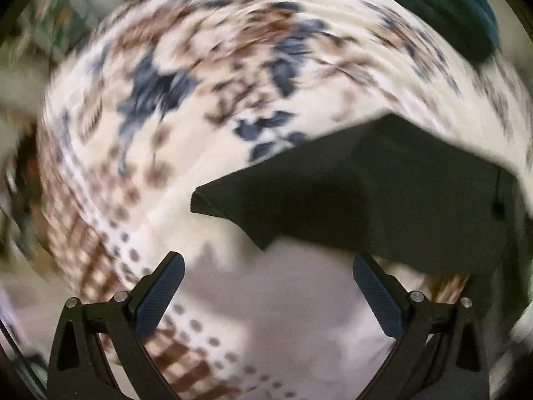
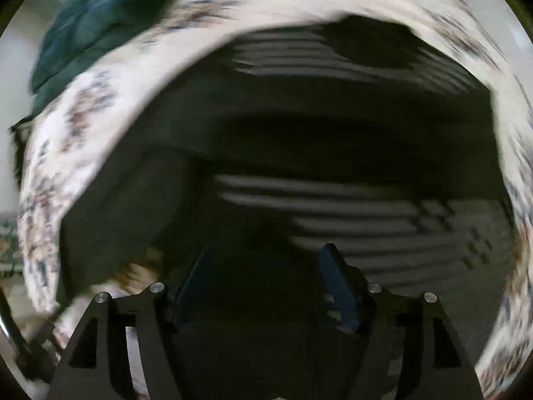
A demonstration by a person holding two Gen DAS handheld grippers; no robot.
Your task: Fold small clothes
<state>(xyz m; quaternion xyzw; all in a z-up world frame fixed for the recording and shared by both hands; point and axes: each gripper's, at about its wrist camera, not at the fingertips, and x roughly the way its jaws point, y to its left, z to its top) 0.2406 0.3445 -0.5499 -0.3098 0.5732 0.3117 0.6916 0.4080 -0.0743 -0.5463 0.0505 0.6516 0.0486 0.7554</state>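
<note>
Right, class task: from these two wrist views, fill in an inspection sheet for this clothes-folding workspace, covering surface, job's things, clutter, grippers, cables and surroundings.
Surface: cream floral-patterned cover, blurred by motion.
Job's things: black garment with grey stripes, spread across most of the right wrist view; one pointed corner shows in the left view.
Clutter: dark teal cloth bunched at the far edge.
Grippers: left gripper open, nothing between its fingers, beside the garment; right gripper open over the garment, contact unclear.
Cables: nothing seen.
Surroundings: too blurred to tell; pale patches beyond the cover's edge.
</note>
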